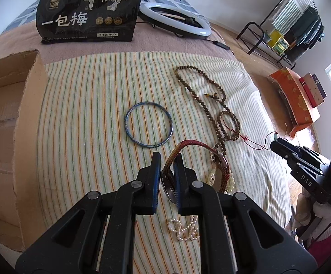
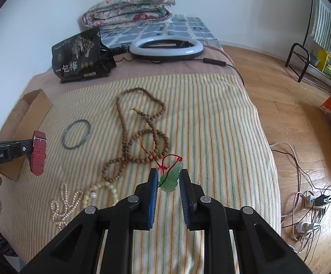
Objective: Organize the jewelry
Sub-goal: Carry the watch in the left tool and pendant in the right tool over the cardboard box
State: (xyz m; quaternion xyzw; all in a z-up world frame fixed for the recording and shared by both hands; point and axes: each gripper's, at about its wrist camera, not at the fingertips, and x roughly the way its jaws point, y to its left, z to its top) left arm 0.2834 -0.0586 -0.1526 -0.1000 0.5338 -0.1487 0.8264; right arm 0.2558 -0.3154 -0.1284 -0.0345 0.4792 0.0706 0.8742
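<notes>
Cardboard box (image 1: 7,123) far left of left gripper (image 1: 166,159). Blue bangle (image 1: 148,124) on striped blanket (image 1: 85,114) just ahead of jaws. Left jaws clamped on red-strap watch (image 1: 177,157). Right gripper (image 2: 169,178): jaws narrow, green jade pendant (image 2: 171,178) between them, lifted; contact unclear.

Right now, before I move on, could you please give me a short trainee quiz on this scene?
1. True or false: the bangle lies inside the box.
2. Which gripper holds the watch: A left, B right, C neither?
3. Fill in: the right gripper grips a green ____.
Key: 1 false, it lies on the cloth; 2 A, left gripper; 3 pendant.
</notes>
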